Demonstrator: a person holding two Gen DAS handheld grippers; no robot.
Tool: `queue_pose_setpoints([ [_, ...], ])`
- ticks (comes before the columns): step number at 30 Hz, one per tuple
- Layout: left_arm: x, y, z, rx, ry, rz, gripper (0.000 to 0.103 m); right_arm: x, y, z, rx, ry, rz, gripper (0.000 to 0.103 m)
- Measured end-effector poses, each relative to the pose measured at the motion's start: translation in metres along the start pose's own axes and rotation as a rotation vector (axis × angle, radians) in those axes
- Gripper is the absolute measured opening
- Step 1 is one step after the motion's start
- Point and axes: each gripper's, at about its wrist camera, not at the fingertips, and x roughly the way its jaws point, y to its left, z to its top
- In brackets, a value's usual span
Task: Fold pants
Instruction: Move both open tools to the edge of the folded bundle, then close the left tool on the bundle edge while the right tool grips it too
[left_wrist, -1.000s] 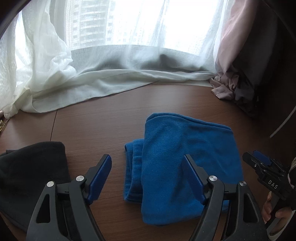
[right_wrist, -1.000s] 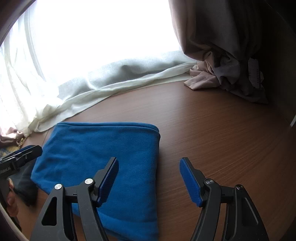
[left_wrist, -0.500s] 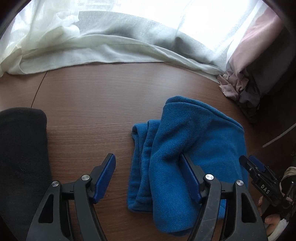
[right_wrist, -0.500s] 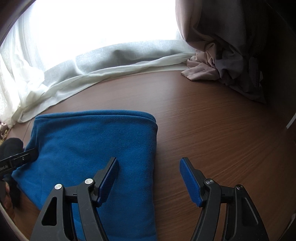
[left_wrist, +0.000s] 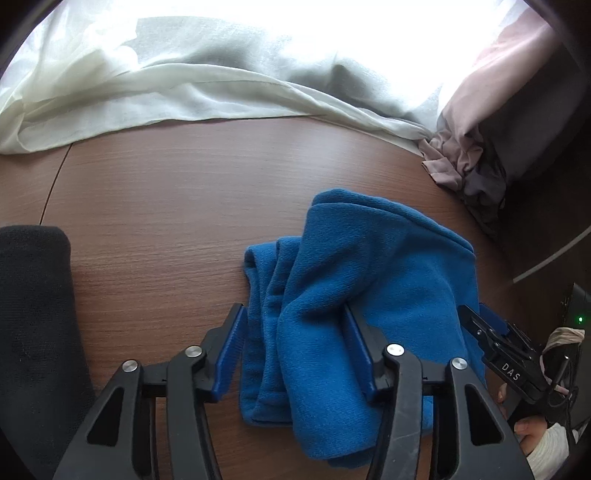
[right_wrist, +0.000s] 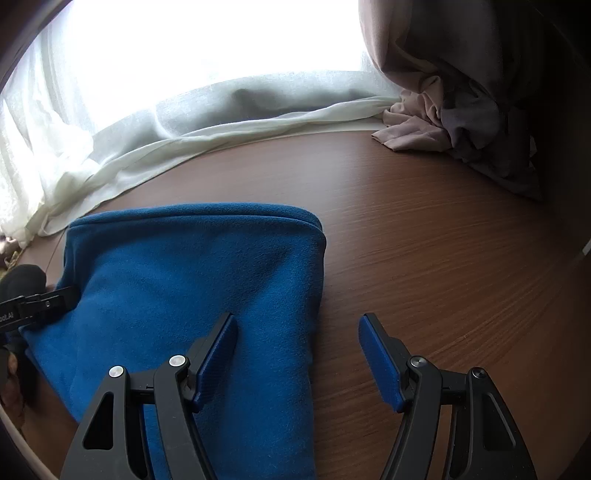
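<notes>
A brown wooden desk (left_wrist: 177, 206) runs up to a bright window, with a white curtain (left_wrist: 155, 92) pooled along its far edge and a pinkish-grey drape (right_wrist: 461, 110) bunched at the upper right of both views.

We see the pants (left_wrist: 369, 295), blue fleece already folded into a thick bundle, lying at the lower centre of the left view and the lower left of the right view. Its long axis runs from us toward the window.

Our left gripper (left_wrist: 291, 354) is spread apart and straddles the bundle's loose, rumpled left edge, one finger on bare wood, the other pressed into the cloth. It grips nothing yet. Our right gripper (right_wrist: 299, 354) is likewise released, bracketing the neat right-hand fold: one finger over the fleece, the other over bare desk.

We judge the left side is the one needing work, and the left gripper is already on it; closing there would gather the stray layers.

A black garment (left_wrist: 33, 325) lies at the left edge of the left view, apart from the pants and not in the way.
</notes>
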Motion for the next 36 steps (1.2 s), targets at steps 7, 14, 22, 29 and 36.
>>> queue_pose_setpoints([
  [7,0.006,0.011,0.0,-0.038,-0.005,-0.087,0.054,0.009,-0.006,-0.004,0.052,0.018,0.041,0.068],
  [14,0.011,0.003,0.002,-0.028,-0.017,-0.066,0.056,0.019,-0.02,-0.007,0.123,0.041,0.128,0.068],
  [22,0.009,-0.003,0.001,-0.072,-0.029,-0.063,0.038,0.016,-0.011,0.0,0.074,0.068,0.208,0.036],
  [29,0.003,-0.017,-0.005,-0.132,-0.051,-0.036,0.03,-0.002,-0.015,0.01,0.016,0.039,0.216,0.023],
  [36,-0.01,-0.03,-0.027,-0.185,-0.06,-0.024,0.021,-0.027,-0.028,0.015,-0.037,0.002,0.238,0.021],
])
